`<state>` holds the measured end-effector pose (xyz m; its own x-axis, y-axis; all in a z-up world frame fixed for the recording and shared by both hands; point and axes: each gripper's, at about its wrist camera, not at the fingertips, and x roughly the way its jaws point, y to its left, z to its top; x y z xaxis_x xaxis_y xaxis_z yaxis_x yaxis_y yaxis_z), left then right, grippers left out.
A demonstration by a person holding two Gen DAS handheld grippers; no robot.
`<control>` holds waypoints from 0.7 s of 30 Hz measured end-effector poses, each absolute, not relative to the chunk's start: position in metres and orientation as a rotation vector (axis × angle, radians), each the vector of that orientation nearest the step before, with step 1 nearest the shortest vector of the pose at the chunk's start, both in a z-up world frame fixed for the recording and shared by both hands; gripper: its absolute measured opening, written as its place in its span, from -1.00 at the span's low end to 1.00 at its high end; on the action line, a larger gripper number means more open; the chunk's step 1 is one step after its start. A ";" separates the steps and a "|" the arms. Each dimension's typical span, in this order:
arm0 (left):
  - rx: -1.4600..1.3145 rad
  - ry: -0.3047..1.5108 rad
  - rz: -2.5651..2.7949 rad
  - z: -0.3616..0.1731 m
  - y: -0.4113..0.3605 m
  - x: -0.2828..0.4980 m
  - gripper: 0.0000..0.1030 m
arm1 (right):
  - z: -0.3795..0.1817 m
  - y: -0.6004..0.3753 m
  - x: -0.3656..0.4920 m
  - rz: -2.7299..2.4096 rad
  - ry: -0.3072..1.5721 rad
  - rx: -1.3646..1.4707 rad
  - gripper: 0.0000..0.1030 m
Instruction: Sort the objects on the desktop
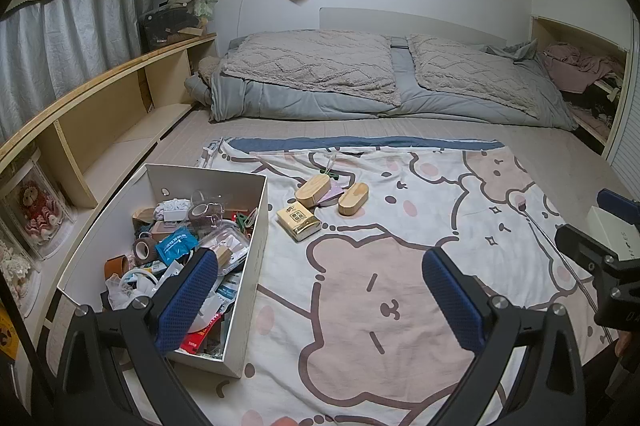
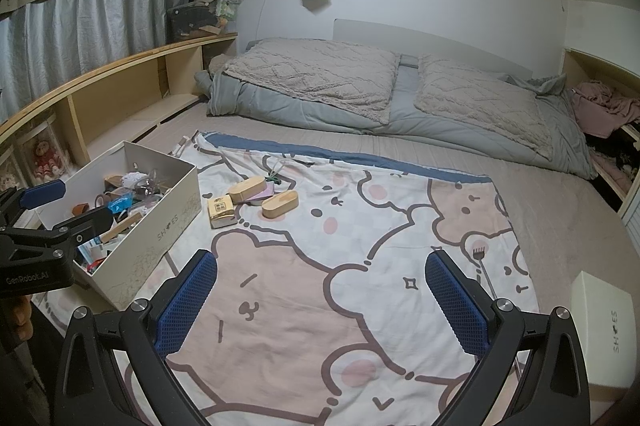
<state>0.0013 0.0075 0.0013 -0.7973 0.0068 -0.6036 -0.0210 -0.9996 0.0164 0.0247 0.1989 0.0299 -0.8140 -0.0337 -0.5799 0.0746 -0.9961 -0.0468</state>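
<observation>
Left wrist view: looks forward and downward between its own spread blue fingers (image 1: 196,290), close over the open shoe box (image 1: 244,246) at the patterned sheet's (image 1: 360,290) left edge. Right wrist view: same heading and tilt, set further right, close over the sheet, a closed white box (image 2: 604,322) at its right. Shared: sheet, shoe box, wooden cases (image 1: 352,199), bedding, back wall. Each view catches the other gripper at its edge.

An open white shoebox (image 1: 244,266), crammed with tape rolls, packets and small clutter, stands at the left edge of the cartoon bear blanket (image 1: 400,306). Just beside it lie a yellow tissue pack (image 1: 298,222) and two wooden cases (image 1: 314,189) flanking a pink pad (image 1: 331,194). A white box lid (image 2: 604,326) lies off the blanket's right edge.
</observation>
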 end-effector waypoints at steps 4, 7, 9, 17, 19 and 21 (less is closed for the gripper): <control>-0.995 0.035 2.964 0.002 0.009 0.002 0.99 | 0.030 0.198 0.025 -2.938 0.103 0.937 1.00; -0.994 0.036 2.963 0.001 0.008 0.001 0.99 | 0.029 0.198 0.025 -2.938 0.104 0.938 1.00; -0.995 0.037 2.963 0.001 0.008 0.001 0.99 | 0.029 0.197 0.025 -2.938 0.104 0.938 1.00; -0.994 0.041 2.961 0.002 0.005 0.002 0.99 | 0.029 0.197 0.024 -2.938 0.104 0.939 1.00; -0.995 0.040 2.961 0.003 0.005 0.002 0.99 | 0.029 0.197 0.024 -2.938 0.103 0.940 1.00; -0.992 0.040 2.961 0.002 0.005 0.002 0.99 | 0.029 0.197 0.024 -2.938 0.101 0.941 1.00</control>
